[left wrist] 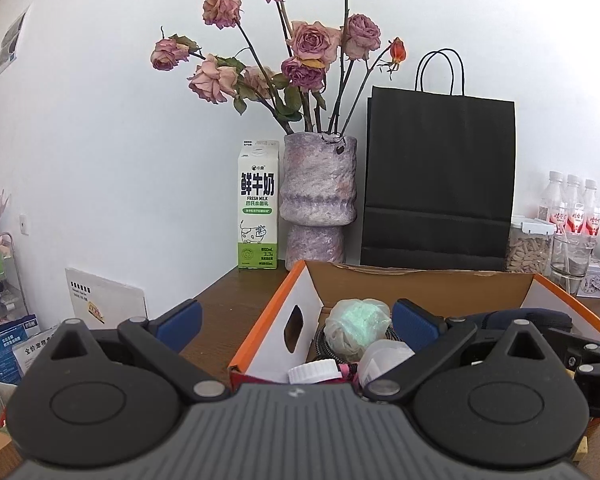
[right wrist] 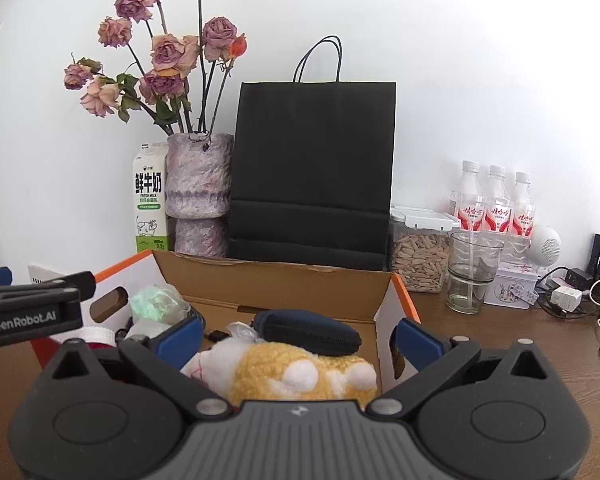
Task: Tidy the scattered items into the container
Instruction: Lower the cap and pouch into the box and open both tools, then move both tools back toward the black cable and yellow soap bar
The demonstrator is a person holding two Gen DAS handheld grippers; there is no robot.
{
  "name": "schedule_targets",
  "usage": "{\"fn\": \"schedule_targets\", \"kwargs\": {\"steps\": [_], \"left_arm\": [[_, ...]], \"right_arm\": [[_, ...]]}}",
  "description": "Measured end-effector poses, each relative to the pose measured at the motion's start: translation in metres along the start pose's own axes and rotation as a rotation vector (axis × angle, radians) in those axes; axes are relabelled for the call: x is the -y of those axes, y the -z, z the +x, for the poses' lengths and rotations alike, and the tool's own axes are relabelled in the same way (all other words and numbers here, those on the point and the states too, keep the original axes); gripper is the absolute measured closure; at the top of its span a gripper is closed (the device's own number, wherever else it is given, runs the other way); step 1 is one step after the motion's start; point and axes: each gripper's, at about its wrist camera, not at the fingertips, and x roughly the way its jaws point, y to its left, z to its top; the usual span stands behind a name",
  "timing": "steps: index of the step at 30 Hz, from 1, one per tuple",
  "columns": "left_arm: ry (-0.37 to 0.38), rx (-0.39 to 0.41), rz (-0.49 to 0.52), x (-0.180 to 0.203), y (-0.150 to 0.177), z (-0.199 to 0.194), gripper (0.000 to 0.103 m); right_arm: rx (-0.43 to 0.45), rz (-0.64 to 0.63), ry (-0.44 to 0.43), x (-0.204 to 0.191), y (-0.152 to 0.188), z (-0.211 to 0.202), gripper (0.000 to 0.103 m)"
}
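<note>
a brown wooden table (right wrist: 520, 344) carries an open cardboard box (right wrist: 276, 280). behind it, along the wall, stand a milk carton (right wrist: 150, 200), a mottled vase (right wrist: 199, 192), a black paper bag (right wrist: 312, 176), a seed jar (right wrist: 420, 256), a glass (right wrist: 472, 276) and three bottles (right wrist: 496, 204).

We see the cardboard box (right wrist: 300, 280) open from above, its floor crowded by a plush toy (right wrist: 300, 372) and dark pouch (right wrist: 312, 330). Behind its rear wall, the vase (right wrist: 198, 192) and black paper bag (right wrist: 312, 168) block passage; the table (right wrist: 520, 360) lies barer toward its right edge.
</note>
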Motion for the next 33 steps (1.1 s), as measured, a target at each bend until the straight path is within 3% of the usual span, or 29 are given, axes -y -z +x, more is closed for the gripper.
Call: {"fn": "schedule_targets", "kwargs": {"steps": [20, 33], "left_arm": [[0.021, -0.05, 0.005, -0.033, 0.022, -0.049, 0.0], [0.106, -0.109, 0.066, -0.024, 0.032, -0.05, 0.0]], "right_arm": [[-0.094, -0.037, -0.002, 0.005, 0.042, -0.057, 0.0], [-0.211, -0.042, -0.071, 0.001, 0.053, -0.059, 0.0]]}}
